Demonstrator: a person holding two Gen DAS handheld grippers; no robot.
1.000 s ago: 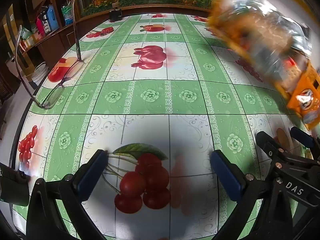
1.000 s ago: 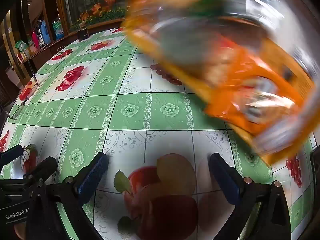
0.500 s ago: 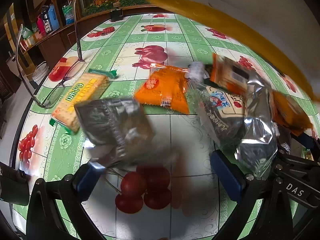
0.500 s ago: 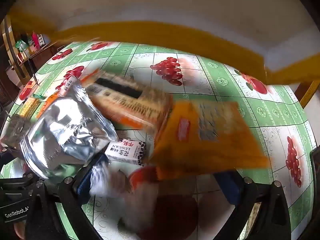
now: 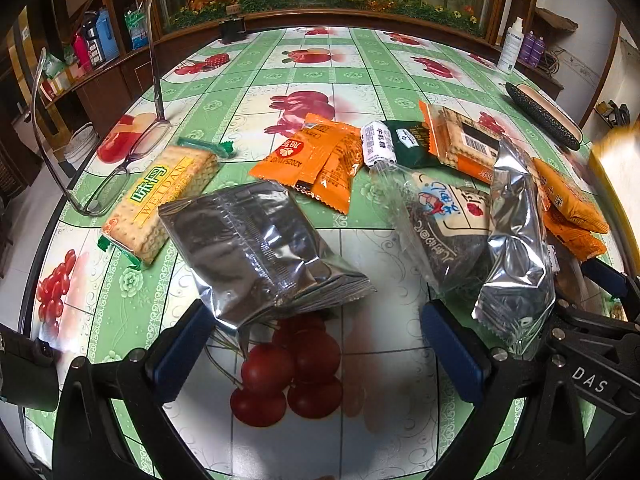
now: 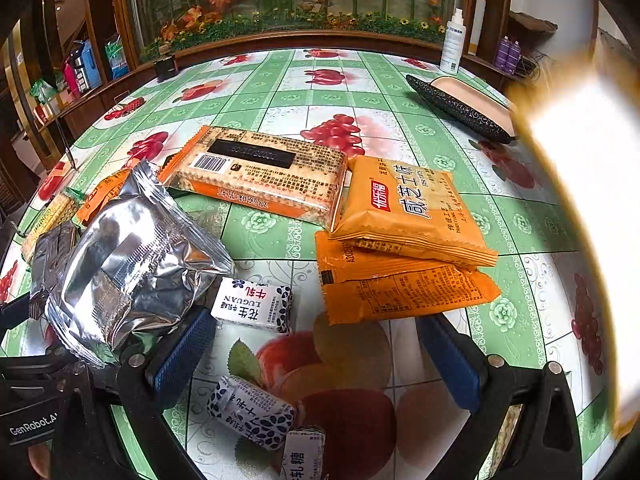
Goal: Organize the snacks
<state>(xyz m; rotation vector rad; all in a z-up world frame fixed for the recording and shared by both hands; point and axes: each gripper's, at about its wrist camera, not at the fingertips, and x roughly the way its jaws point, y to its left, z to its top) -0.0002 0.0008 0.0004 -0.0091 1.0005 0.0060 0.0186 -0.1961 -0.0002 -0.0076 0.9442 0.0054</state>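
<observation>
We read "WEIDAN" on the yellow-labelled cracker pack [image 5: 160, 200], "LUGUAN" on the small white candy wrapper [image 6: 253, 309], "DAS" on the right tongs' black frame [image 5: 590, 380], and "GenRobot.AI" on the left tongs' frame [image 6: 30, 426]

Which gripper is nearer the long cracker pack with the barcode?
Right. The right gripper faces the barcode cracker pack, which lies ahead just past the candies. From the left gripper it lies far off to the right, behind the silver pouch.
</observation>
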